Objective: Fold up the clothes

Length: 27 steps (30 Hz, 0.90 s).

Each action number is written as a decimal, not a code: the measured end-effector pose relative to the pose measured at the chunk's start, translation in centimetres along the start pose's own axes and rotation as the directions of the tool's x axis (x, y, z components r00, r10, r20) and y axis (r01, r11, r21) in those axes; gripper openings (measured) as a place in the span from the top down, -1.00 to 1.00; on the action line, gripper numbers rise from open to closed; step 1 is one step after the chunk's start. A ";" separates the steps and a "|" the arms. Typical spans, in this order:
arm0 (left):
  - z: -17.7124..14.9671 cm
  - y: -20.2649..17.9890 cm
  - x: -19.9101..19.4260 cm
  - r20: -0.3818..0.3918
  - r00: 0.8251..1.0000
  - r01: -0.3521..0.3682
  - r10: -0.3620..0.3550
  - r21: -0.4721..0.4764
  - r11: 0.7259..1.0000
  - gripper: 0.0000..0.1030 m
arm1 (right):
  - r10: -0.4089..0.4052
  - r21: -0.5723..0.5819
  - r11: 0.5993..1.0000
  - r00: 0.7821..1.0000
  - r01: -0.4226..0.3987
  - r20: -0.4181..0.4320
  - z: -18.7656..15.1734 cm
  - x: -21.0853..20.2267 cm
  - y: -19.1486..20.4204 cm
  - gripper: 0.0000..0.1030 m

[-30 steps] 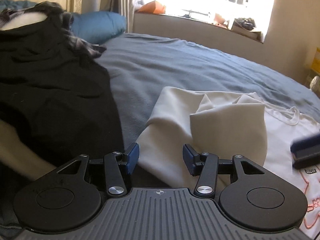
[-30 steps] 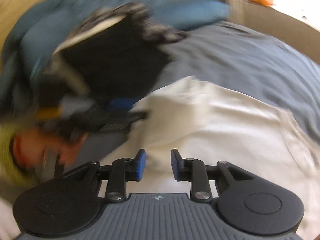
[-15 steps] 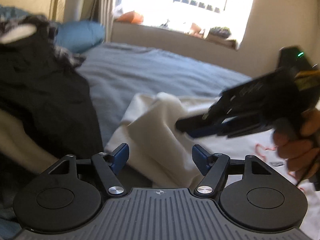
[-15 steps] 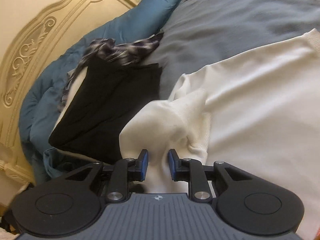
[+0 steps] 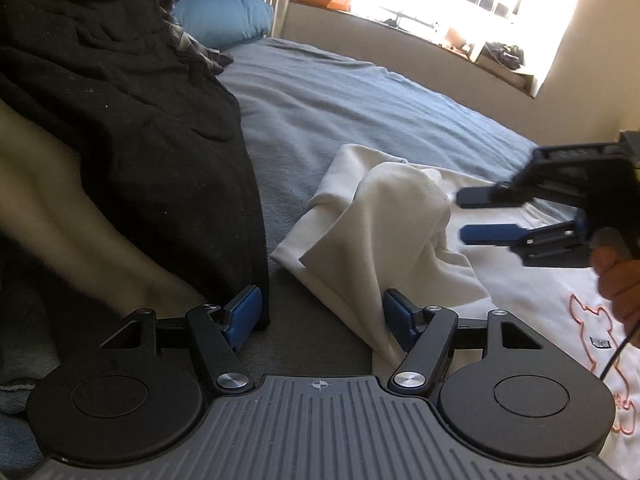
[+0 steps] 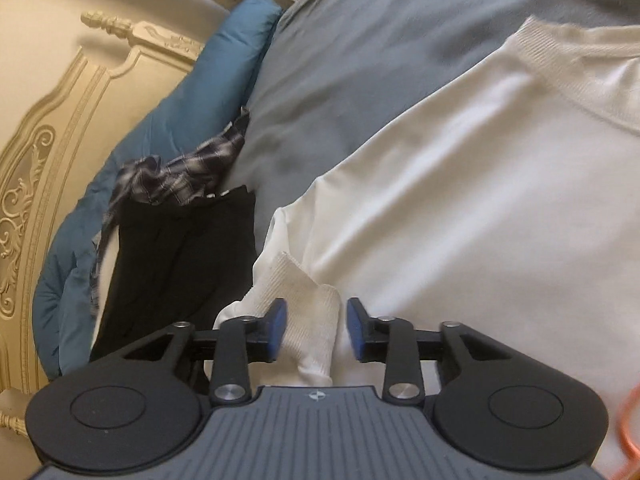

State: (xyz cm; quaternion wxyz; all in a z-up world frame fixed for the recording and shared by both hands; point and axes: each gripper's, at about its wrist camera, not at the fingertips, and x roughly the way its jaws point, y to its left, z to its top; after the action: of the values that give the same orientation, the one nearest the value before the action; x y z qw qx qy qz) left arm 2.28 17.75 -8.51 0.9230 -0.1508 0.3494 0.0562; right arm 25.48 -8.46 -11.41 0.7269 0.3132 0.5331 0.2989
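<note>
A white sweatshirt (image 5: 520,280) with an orange print lies spread on the grey bed (image 5: 340,100). Its sleeve (image 5: 380,220) is folded up in a loose hump. My left gripper (image 5: 322,318) is open just in front of that sleeve, and the fabric's edge brushes its right pad. My right gripper (image 5: 464,216), held by a hand (image 5: 616,280), comes in from the right. Its jaws are opening. In the right wrist view the ribbed cuff (image 6: 308,300) sits loose between the pads of the right gripper (image 6: 316,328), and the sweatshirt body (image 6: 440,200) lies beyond.
A black garment (image 5: 120,120) is heaped on the left over a pale one, with a plaid cloth (image 6: 180,168) above it. A blue pillow (image 5: 224,16) leans on the carved cream headboard (image 6: 60,120). A cluttered window sill (image 5: 400,40) runs behind the bed.
My left jaws have spread wider. The right gripper swung in, rolled over and closed on the sleeve cuff; now its jaws have parted and the cuff sits loose between them.
</note>
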 end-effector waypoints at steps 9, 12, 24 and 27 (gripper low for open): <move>-0.2 -0.3 0.1 -0.001 1.000 -0.020 0.020 0.015 1.000 -0.31 | 0.062 0.091 0.994 0.998 -0.059 -0.031 -0.6 2.5 -0.9 0.33; -0.3 -0.3 0.1 -0.001 1.000 -0.022 0.022 0.021 1.000 -0.31 | 0.102 0.118 0.988 0.994 -0.098 -0.028 -0.8 2.5 -1.2 0.60; 0.5 -0.2 -2.5 0.121 0.992 0.047 -0.044 -0.021 0.999 -0.32 | 0.180 -0.033 0.984 0.964 -0.177 0.198 1.8 -4.1 4.0 0.95; 0.7 -0.6 -2.5 0.121 0.992 0.040 -0.039 -0.006 0.999 -0.32 | 0.194 -0.097 0.980 0.945 -0.174 0.263 3.2 -7.5 6.4 0.95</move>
State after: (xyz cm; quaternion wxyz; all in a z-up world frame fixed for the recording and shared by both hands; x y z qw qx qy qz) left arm 0.91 17.43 -6.24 0.9428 -0.1578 0.2897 0.0482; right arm 26.00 -10.66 -1.27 0.7728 0.3729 0.3859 0.3388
